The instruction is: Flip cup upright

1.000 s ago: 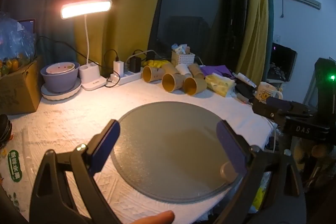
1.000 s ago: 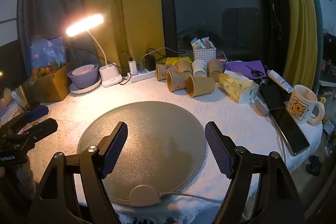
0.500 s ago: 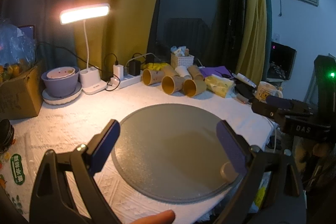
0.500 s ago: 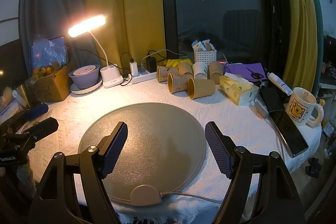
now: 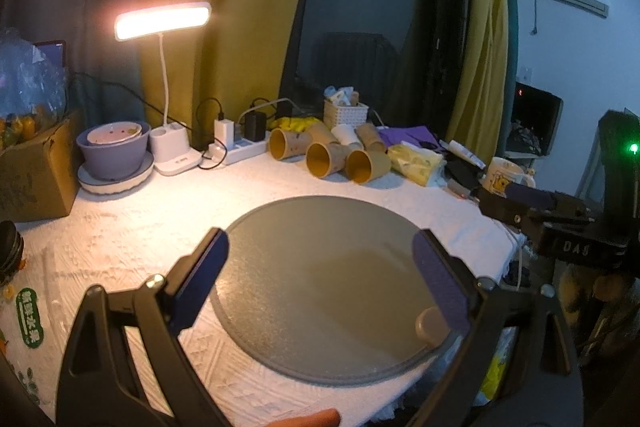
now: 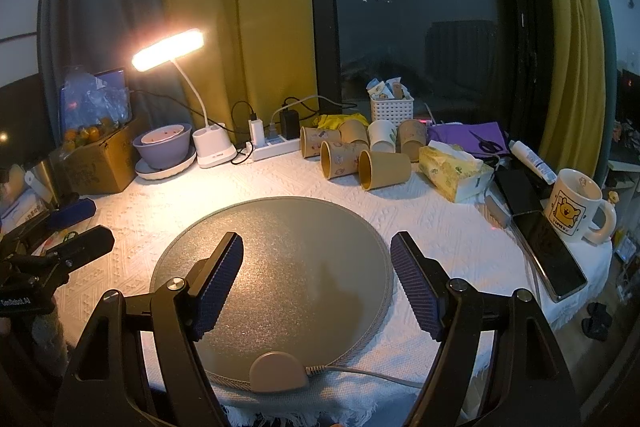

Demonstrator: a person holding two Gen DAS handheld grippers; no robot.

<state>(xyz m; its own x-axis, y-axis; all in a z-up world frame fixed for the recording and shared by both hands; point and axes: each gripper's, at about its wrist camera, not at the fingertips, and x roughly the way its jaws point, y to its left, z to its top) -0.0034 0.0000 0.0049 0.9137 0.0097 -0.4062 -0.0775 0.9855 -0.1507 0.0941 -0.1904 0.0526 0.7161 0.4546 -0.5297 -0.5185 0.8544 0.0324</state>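
Note:
Several tan paper cups lie on their sides at the back of the table, mouths toward me; the nearest cup [image 6: 385,169] [image 5: 367,166] lies beside two more [image 6: 340,159] [image 5: 326,159]. A white cup [image 6: 382,135] lies behind them. My left gripper [image 5: 320,267] is open and empty above the round grey mat [image 5: 320,267]. My right gripper [image 6: 316,275] is open and empty above the same mat [image 6: 280,247]. Each gripper shows in the other's view, the right one at the right edge [image 5: 532,203] and the left one at the left edge [image 6: 76,227].
A lit desk lamp [image 6: 168,49], purple bowl [image 6: 162,143], power strip [image 6: 276,147], cardboard box [image 6: 96,159], tissue pack [image 6: 452,171], phone [image 6: 548,251], bear mug [image 6: 576,207] and white basket [image 6: 392,109] ring the mat. The mat's controller and cable [image 6: 278,373] sit at the near edge.
Both grippers have risen and drawn back slightly, so the table sits a little lower in view. Jaws stay open. The cups have not moved.

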